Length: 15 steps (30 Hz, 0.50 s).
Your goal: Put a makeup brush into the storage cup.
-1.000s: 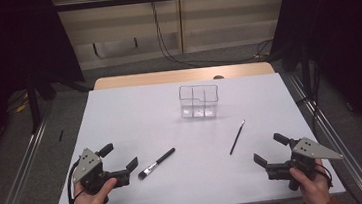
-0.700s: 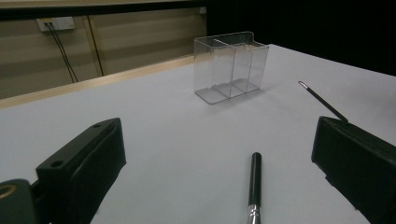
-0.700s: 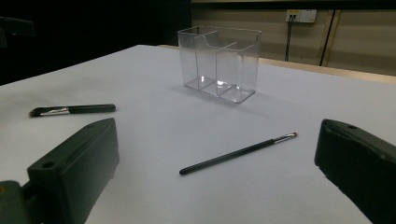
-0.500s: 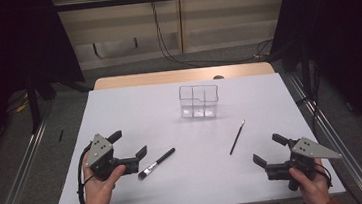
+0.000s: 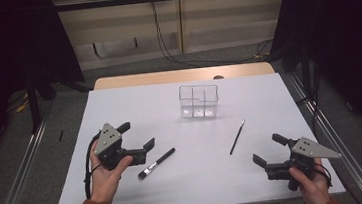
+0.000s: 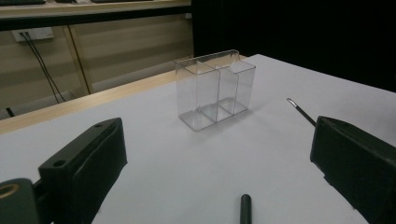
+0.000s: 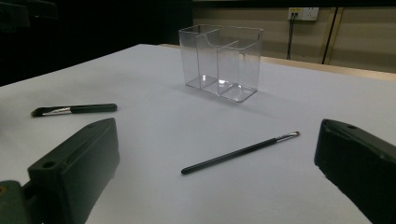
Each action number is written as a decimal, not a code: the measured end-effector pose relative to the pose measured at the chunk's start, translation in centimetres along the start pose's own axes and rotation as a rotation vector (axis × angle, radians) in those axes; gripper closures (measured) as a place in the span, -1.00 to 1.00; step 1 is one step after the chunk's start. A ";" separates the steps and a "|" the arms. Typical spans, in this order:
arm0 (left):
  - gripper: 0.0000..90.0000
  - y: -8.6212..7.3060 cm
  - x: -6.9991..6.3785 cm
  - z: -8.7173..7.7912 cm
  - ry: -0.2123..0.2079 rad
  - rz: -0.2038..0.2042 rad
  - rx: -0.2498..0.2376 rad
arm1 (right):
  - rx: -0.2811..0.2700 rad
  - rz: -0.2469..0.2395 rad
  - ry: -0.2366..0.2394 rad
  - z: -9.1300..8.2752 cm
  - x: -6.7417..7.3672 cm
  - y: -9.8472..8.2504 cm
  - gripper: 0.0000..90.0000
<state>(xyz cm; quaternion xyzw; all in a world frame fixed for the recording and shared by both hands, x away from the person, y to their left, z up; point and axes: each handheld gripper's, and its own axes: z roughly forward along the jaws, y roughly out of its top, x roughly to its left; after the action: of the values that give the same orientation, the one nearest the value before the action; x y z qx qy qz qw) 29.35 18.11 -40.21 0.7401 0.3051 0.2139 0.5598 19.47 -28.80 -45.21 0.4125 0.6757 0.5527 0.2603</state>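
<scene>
A clear plastic organizer (image 5: 198,101) with open compartments stands upright at the table's far middle. A short black brush (image 5: 157,163) lies left of centre, bristles toward the front edge. A thin black brush (image 5: 237,137) lies right of centre. My left gripper (image 5: 137,136) is open, held just left of the short brush's handle; in the left gripper view the handle end (image 6: 245,210) sits between the jaws, with the organizer (image 6: 215,88) beyond. My right gripper (image 5: 268,149) is open near the front right, the thin brush (image 7: 240,152) ahead of it.
The white table top (image 5: 134,106) has a wooden strip (image 5: 181,76) along its far edge. Metal rails (image 5: 19,168) run along both sides on the floor. Cables (image 5: 174,52) hang at the wall behind.
My left gripper has moved forward and to the right, up to the short brush. The right gripper and both brushes have stayed put.
</scene>
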 end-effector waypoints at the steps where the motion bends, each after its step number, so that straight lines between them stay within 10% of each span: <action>1: -0.92 0.0 0.0 0.0 0.000 0.000 0.000 | 0.000 0.000 0.000 0.0 0.0 0.0 -1.00; 15: -0.91 1.4 0.0 1.4 -0.060 0.045 0.124 | 0.006 -0.007 0.003 0.1 0.0 0.0 -1.00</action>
<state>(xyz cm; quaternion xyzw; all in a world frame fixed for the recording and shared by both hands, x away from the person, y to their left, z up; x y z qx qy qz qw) 30.59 16.82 -39.23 0.7863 0.2840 0.1847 0.5167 19.55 -28.79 -45.28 0.4100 0.6792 0.5505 0.2599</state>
